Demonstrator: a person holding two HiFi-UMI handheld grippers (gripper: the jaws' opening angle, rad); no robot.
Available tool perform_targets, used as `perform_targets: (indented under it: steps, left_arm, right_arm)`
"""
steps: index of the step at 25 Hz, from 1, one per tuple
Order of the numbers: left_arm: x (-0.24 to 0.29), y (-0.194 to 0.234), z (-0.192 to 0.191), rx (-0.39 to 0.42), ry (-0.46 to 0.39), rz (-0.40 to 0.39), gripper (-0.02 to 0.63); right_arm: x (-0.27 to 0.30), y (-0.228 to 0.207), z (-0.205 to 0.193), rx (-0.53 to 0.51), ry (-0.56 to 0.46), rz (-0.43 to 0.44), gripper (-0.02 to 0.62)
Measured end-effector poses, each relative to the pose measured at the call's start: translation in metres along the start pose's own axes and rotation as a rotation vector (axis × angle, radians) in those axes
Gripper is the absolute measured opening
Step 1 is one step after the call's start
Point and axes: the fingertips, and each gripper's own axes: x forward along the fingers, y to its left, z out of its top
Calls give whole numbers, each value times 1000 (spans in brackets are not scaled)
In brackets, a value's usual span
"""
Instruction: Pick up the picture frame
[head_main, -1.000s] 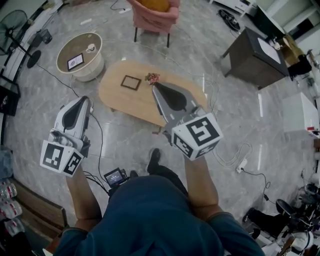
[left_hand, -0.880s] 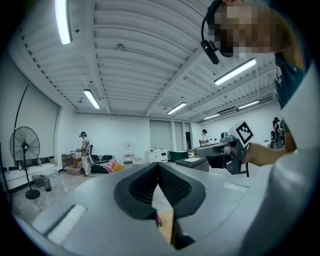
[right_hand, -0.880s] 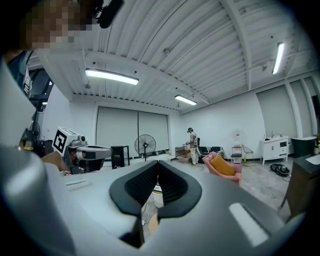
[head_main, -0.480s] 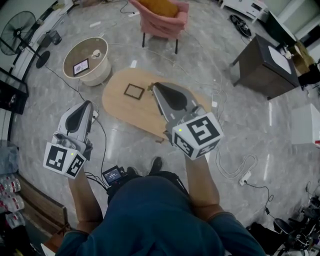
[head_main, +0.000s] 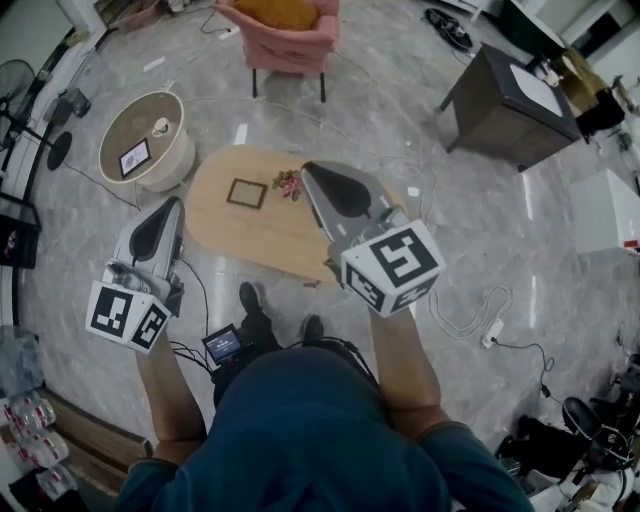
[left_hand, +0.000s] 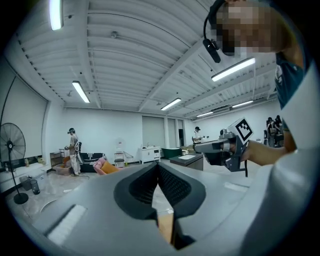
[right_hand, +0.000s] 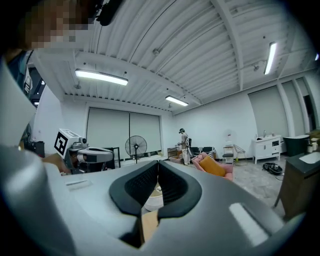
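Dark blue shirt (head_main: 300, 430); grey left claw (head_main: 172, 203) and right claw (head_main: 308, 168) carry black-and-white marker cubes (head_main: 392, 268).

left hand-held gripper (head_main: 171, 204) and right hand-held gripper (head_main: 311, 169), both level, jaws together

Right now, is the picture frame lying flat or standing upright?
Lying flat: from above, the picture frame shows its full square outline on the wooden table.

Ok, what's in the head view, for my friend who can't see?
From above, a person holds the left gripper and the right gripper, both shut and empty, toward a low wooden table. A dark picture frame lies flat on it, untouched.
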Motion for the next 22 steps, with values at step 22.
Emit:
perform_targets:
  steps: [22]
  left_arm:
    - [119, 164, -14, -48, -43, -343, 0]
  right_arm:
    - [143, -27, 8, -10, 55, -336, 11]
